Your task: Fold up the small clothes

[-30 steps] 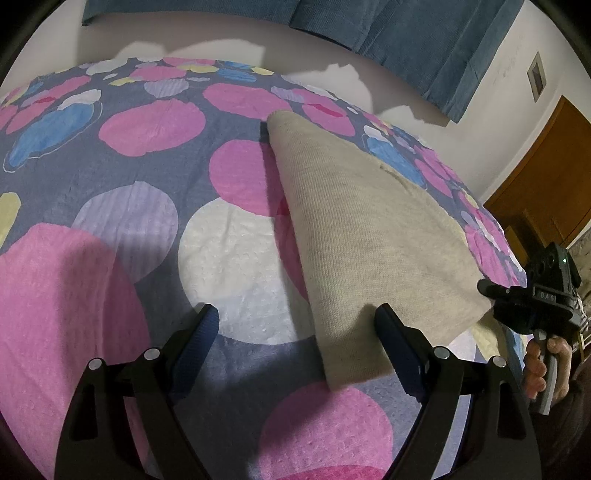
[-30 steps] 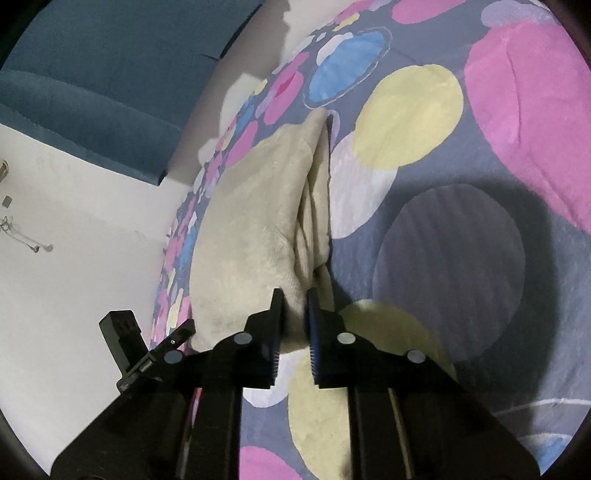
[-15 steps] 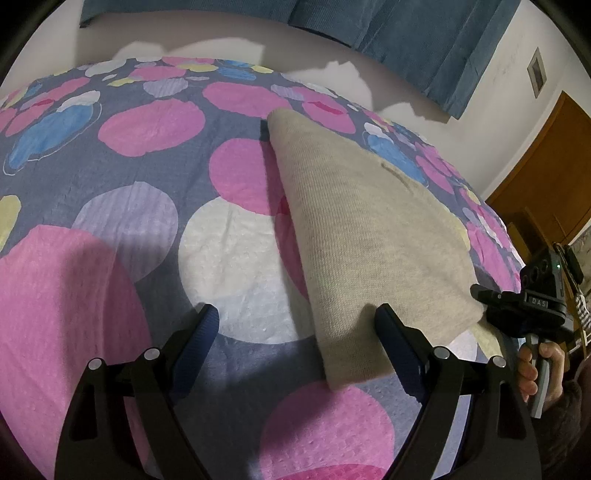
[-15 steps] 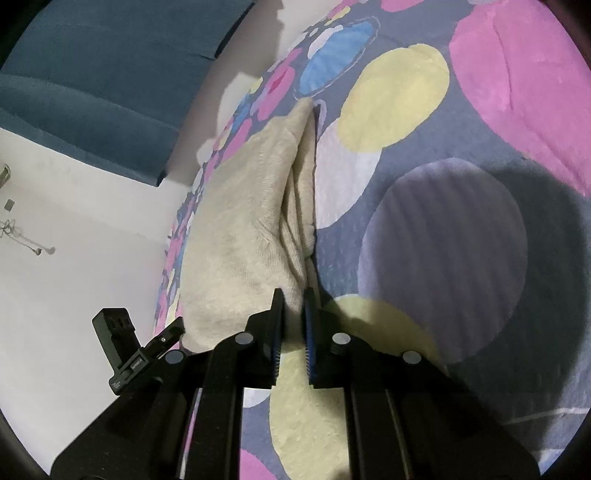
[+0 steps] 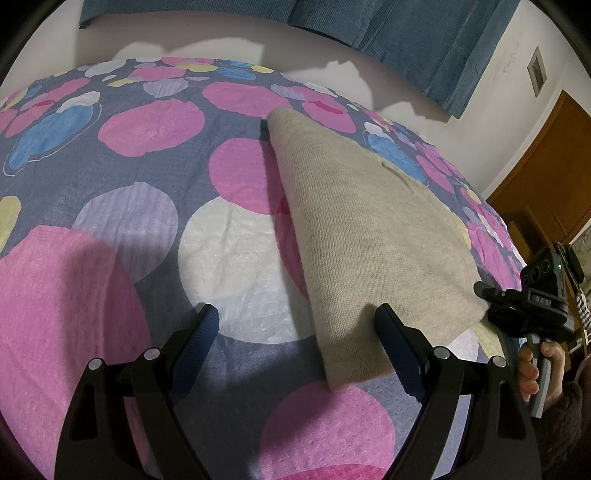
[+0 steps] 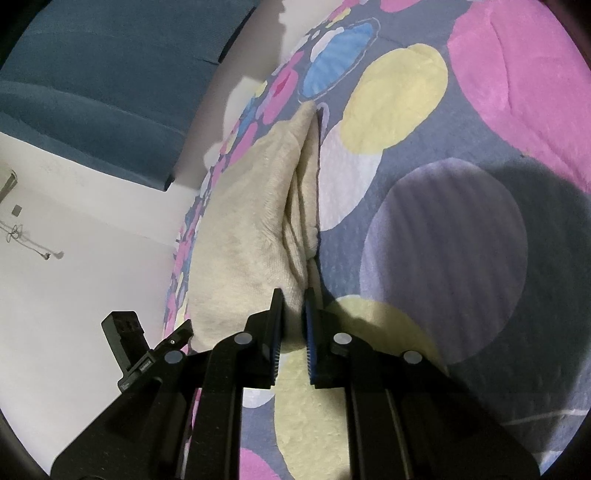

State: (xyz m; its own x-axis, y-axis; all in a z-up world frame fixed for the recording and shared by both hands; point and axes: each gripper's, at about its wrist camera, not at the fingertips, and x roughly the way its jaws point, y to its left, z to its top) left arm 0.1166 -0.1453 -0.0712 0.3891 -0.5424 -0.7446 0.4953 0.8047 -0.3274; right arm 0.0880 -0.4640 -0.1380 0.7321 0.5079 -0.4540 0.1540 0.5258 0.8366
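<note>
A beige knit garment (image 5: 354, 229) lies folded on the spotted bedspread (image 5: 140, 177), running from the bed's middle toward the right edge. My left gripper (image 5: 297, 325) is open and empty; its right finger (image 5: 388, 325) lies over the garment's near corner. In the right wrist view the same garment (image 6: 251, 229) shows its stacked folded layers. My right gripper (image 6: 293, 306) is shut on the garment's near edge, jaws almost together with cloth between them. The right gripper (image 5: 532, 299) and the hand holding it also show at the far right of the left wrist view.
The bedspread (image 6: 443, 229) has big pink, yellow, white and blue spots. A white wall and blue curtain (image 5: 406, 33) stand behind the bed. A brown wooden door (image 5: 546, 166) is at the right. The left gripper's body (image 6: 140, 354) shows beside the garment.
The right gripper has drawn slightly back and down with the garment's edge held. The garment's free corner has settled lower on the bed. The left gripper has not moved.
</note>
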